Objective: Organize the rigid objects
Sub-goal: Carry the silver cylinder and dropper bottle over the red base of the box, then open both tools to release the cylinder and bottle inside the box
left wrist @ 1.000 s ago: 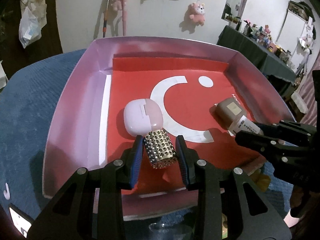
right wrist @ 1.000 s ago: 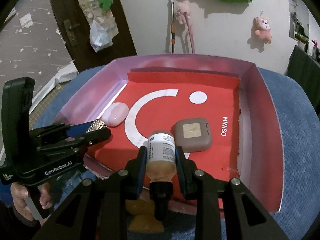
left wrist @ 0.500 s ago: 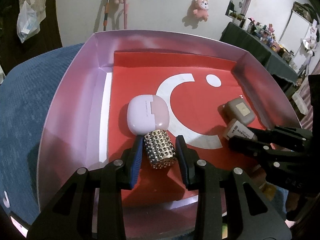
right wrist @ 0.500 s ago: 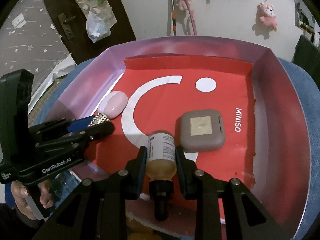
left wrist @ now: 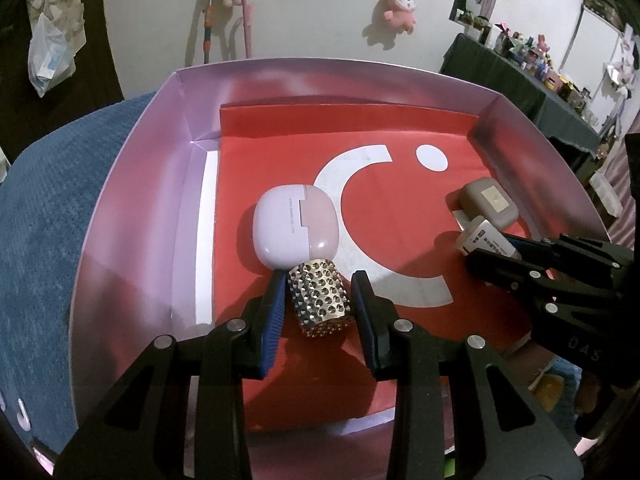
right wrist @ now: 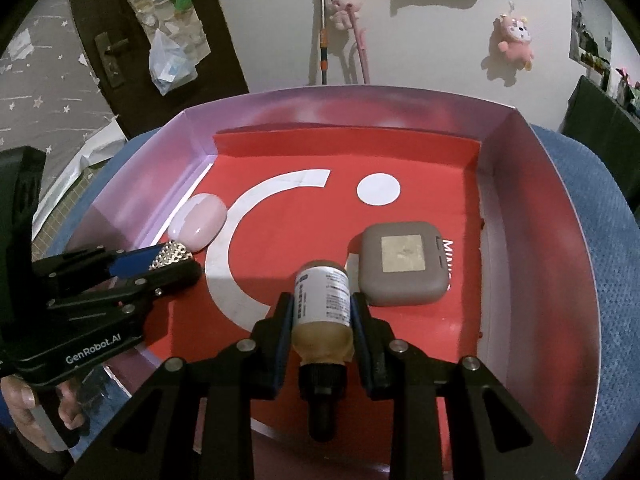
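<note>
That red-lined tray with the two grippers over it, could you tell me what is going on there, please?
A person is sorting small items into the tray. The left gripper grips a studded gold cylinder right by the lilac case. The right gripper grips a small labelled bottle beside the brown case. Both cases lie in the tray.

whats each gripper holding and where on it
Left gripper: studded gold cylinder, by its sides. Right gripper: small labelled bottle, across its body, cap toward the camera.
</note>
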